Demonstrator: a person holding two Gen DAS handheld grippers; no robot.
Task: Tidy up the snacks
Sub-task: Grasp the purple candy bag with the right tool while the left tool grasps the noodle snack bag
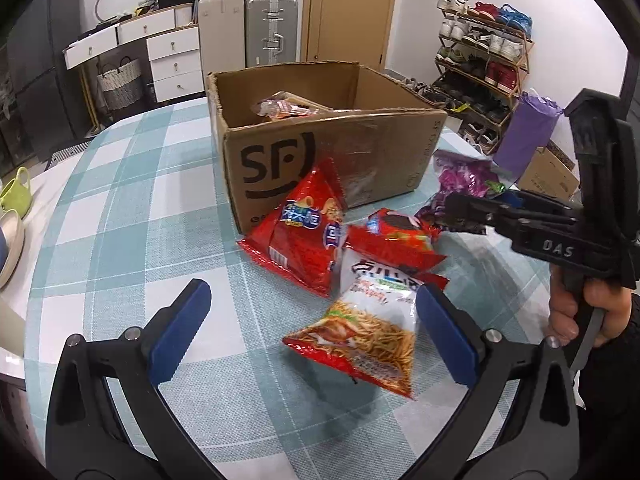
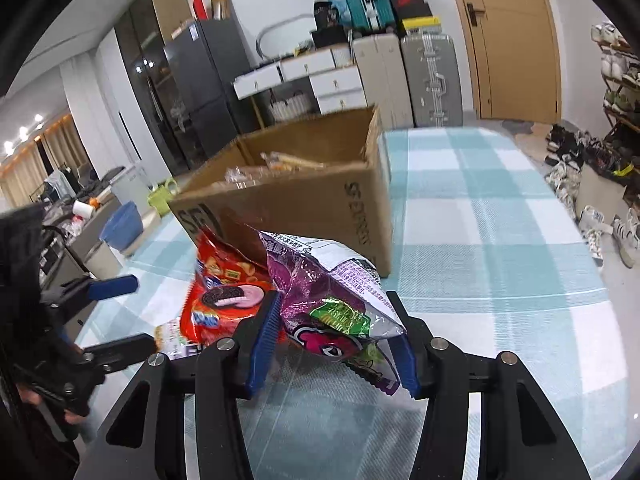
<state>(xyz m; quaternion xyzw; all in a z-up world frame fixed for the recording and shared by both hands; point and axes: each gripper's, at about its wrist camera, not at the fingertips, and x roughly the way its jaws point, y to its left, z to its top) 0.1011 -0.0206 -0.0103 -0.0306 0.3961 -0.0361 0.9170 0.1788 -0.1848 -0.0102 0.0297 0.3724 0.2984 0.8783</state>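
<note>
In the left wrist view, the left gripper point(image 1: 312, 332) filled the bottom of the frame with its blue-padded jaws spread wide apart, gripping nothing. The white and red crinkled bag of fried noodle sticks point(image 1: 370, 332) lay between them near the lower centre, its right edge just beside the right pad. Above it, the red triangular foil snack bag point(image 1: 304, 232) leaned against the front wall of the brown cardboard box printed with a black logo point(image 1: 328, 148), which stood open in the upper middle of the frame with a few wrapped snacks inside. The red packet picturing a chocolate sandwich cookie point(image 1: 394, 240) lay just right of the triangular bag. All rested on the teal and white checked tablecloth point(image 1: 132, 208).

In the right wrist view, the right gripper point(image 2: 336, 332) sat at lower centre, its jaws clamped on the shiny purple and silver foil snack bag point(image 2: 328, 304), lifted off the cloth in front of the box.
</note>
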